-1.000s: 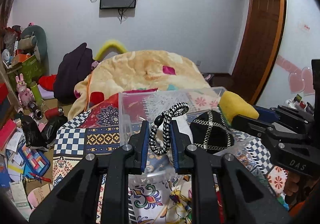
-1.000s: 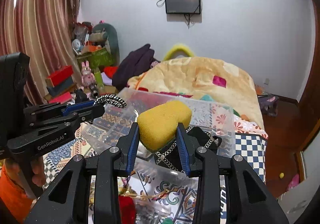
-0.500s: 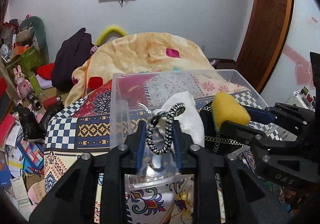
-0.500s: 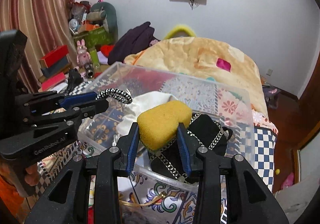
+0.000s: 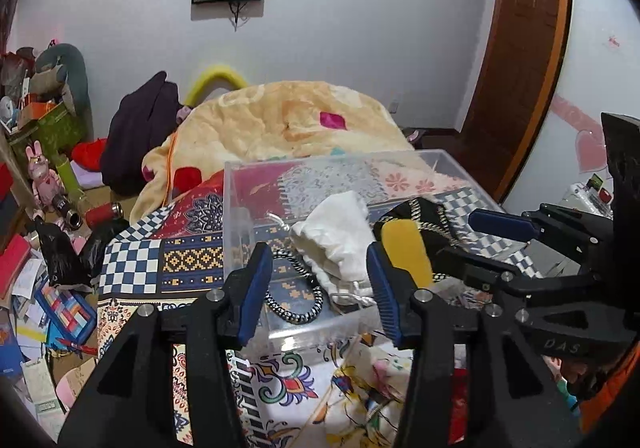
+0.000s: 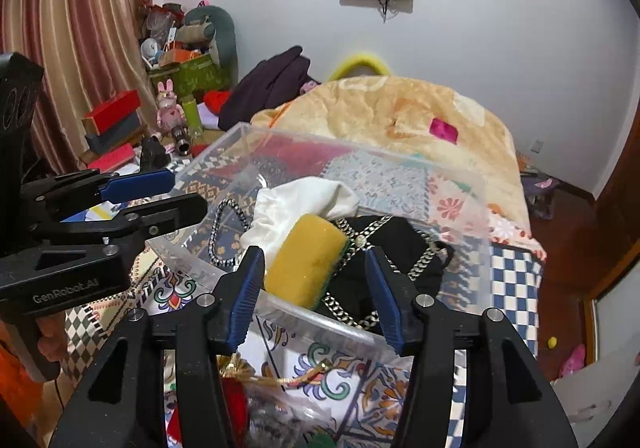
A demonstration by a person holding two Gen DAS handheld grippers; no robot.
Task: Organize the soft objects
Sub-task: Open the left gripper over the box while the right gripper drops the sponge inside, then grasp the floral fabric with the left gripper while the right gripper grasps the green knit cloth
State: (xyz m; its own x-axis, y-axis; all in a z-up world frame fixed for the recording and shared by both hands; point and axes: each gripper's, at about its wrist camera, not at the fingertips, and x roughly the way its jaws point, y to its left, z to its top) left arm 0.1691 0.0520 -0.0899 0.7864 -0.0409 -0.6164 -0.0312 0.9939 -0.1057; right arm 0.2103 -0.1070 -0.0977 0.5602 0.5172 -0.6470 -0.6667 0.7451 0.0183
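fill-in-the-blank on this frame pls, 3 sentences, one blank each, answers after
1. The left gripper has its jaws ____.
2. The yellow sponge sits inside the clear ____.
3. The braided hair tie lies in the box beside a ____ cloth pouch.

Missing words: open; box; white

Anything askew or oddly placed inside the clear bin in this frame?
Mostly settled. The yellow sponge stands tilted on end, leaning over the near wall of the clear bin beside the white cloth pouch. The black-and-white hair tie lies flat inside. Both grippers have open jaws.
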